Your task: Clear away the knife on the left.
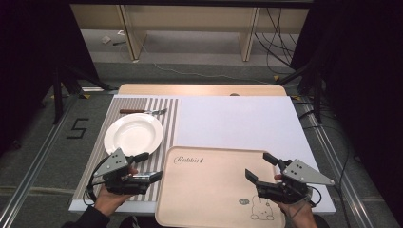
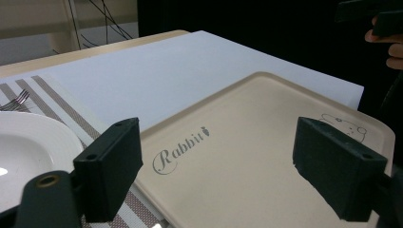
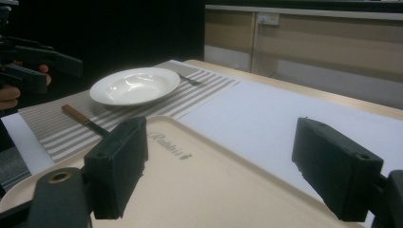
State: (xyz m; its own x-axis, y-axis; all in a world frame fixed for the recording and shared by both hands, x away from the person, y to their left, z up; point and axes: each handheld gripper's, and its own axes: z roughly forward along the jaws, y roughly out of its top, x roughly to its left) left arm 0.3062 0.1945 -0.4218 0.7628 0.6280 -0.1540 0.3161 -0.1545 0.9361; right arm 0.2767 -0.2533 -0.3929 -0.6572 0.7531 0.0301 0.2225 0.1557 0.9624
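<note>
Tray (image 1: 209, 190) lies at the bench's (image 1: 237, 118) near edge, its front rim past that edge. Left tongs (image 1: 149, 167), spread wide and empty, hover just off the tray's left rim over the striped mat (image 1: 168, 114). Right tongs (image 1: 260, 166), likewise spread and empty, hover over the tray's right side. Beyond the tray's left corner sit a plate (image 1: 133, 134) and fork (image 1: 142, 111); bare white sheet lies behind the tray.

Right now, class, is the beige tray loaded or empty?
Empty: the tray shows bare surface with just its printed word and rabbit drawing; nothing lies on it.
</note>
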